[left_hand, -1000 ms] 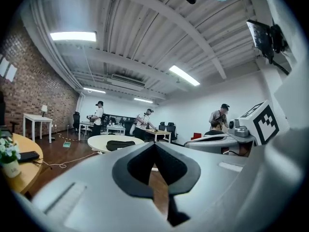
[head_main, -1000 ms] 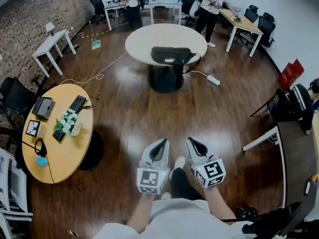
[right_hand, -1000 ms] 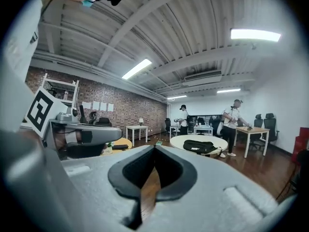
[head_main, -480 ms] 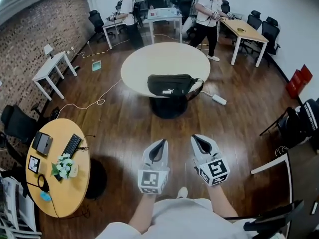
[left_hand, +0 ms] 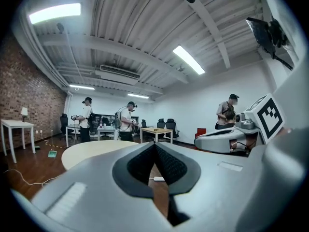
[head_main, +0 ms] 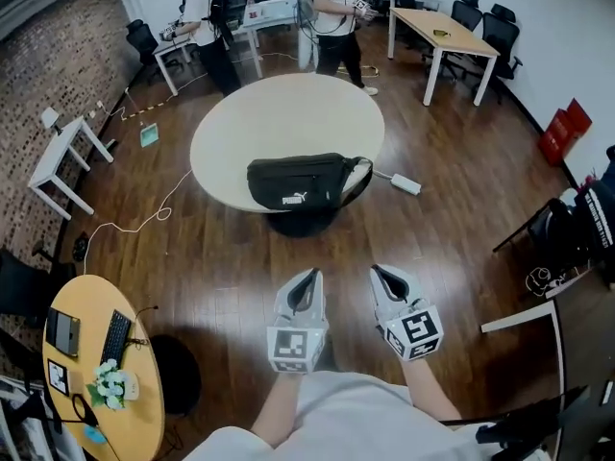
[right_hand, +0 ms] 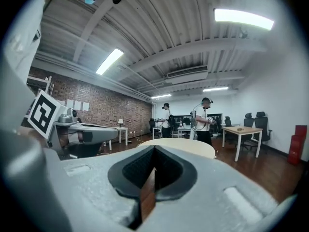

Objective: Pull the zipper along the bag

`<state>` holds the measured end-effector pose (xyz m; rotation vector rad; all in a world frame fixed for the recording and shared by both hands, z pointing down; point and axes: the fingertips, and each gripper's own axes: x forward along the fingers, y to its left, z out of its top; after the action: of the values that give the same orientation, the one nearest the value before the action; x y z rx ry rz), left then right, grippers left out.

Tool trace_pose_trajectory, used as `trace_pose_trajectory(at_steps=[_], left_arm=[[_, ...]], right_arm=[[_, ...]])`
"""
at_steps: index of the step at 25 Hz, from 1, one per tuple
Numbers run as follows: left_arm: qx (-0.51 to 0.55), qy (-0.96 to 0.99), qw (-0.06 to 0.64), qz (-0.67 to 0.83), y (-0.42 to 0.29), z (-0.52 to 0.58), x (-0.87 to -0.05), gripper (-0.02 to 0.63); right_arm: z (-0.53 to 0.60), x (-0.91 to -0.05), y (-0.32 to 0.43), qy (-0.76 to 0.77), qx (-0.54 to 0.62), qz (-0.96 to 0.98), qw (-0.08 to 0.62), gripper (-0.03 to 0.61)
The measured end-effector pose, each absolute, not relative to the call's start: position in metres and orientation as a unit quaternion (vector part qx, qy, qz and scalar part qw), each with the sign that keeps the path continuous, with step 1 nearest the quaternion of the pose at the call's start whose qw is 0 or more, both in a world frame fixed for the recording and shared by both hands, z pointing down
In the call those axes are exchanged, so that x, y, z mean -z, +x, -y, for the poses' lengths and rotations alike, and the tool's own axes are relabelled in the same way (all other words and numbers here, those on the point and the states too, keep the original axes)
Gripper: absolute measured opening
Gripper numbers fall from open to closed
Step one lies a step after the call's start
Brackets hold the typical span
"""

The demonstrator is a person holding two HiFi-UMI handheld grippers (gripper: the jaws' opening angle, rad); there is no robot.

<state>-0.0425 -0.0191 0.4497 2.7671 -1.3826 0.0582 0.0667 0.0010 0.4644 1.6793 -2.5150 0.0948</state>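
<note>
A black waist bag [head_main: 298, 182] with a white logo lies at the near edge of a round cream table [head_main: 288, 113] in the head view. Both grippers are held side by side well short of the table, over the wooden floor. The left gripper [head_main: 306, 279] is shut with nothing between its pads. The right gripper [head_main: 384, 275] is also shut and empty. In the left gripper view the closed left gripper [left_hand: 154, 145] hides the bag, and only the table top [left_hand: 89, 151] shows. The right gripper view shows the shut right gripper [right_hand: 154, 149] and the table [right_hand: 190, 145] beyond.
Two people [head_main: 197, 12] [head_main: 332, 3] stand at desks behind the round table. A power strip [head_main: 405, 183] and its cable lie on the floor right of the table. A small round desk [head_main: 91, 392] with a keyboard stands lower left. Dark chairs [head_main: 577, 224] stand at the right.
The round table and the bag have come nearer and shifted left in the head view. Both grippers keep their place in front of the body, still shut.
</note>
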Motion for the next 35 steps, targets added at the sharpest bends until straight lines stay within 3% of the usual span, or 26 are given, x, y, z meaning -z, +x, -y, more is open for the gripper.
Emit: trace_pose_trajectory(at_steps=[12,22,35], left_arm=[[-0.038,0.930,0.031,0.365,0.035,0.293,-0.444,0.017],[-0.129,0.922,0.106,0.350,0.092,0.374,-0.526,0.017],[-0.255,0.826,0.231,0.447,0.166,0.428,-0.656,0.017]], right_arm=[[0.282,-0.443,0.125,0.597,-0.007,0.798,0.084,-0.008],[0.386,-0.534,0.174,0.573,-0.098,0.800,0.151,-0.008],[0.491,-0.719,0.216,0.349,-0.196,0.861,0.314,-0.008]])
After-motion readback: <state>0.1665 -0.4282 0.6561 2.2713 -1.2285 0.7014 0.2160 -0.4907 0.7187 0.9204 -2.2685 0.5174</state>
